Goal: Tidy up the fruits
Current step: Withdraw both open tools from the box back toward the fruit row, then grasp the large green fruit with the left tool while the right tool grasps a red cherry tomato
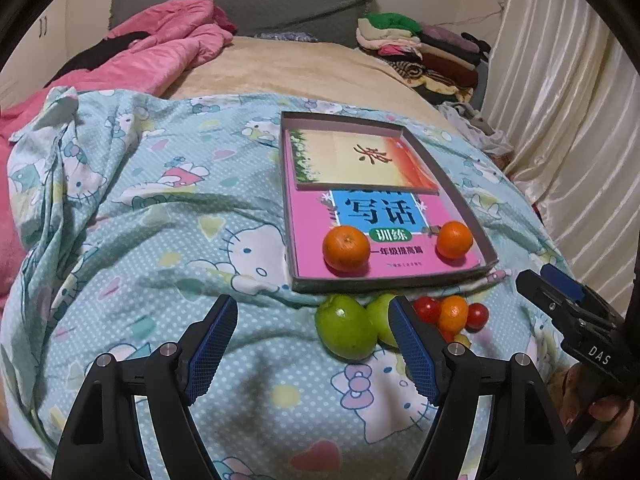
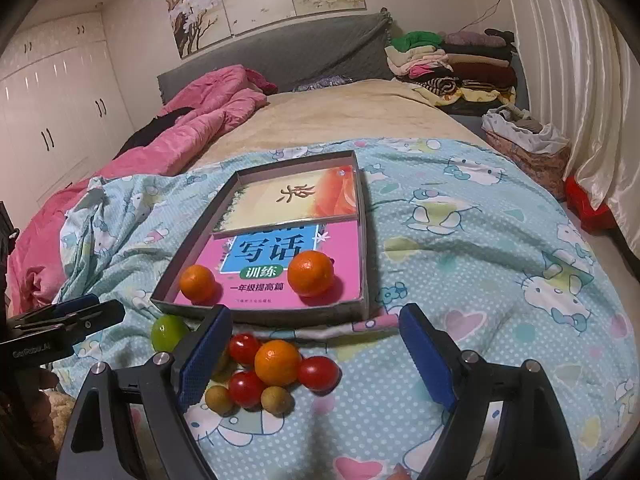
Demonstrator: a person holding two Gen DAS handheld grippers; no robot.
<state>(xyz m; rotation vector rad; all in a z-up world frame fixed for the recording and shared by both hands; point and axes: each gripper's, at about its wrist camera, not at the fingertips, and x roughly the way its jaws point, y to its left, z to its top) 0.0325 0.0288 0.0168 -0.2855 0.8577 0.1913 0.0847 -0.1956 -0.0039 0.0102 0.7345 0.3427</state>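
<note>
Bed w/ blue cartoon-print quilt (image 2: pixel 460 248), pink duvet (image 2: pixel 208 120), grey headboard (image 2: pixel 304 52), white wardrobes, curtains at right. Shallow box (image 2: pixel 362 216) holds 2 oranges (image 2: pixel 311 273); remaining fruit pile (image 2: pixel 276 368) lies just in front. Left gripper (image 1: pixel 312 344) & right gripper (image 2: pixel 316 356) both spread wide, holding nothing.

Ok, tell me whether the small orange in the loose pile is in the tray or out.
Out. The small orange lies on the bedsheet among cherry tomatoes, in front of the tray.

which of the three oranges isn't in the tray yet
The small orange lying on the bedsheet among the cherry tomatoes, just below the tray. The other two oranges sit inside it.
</note>
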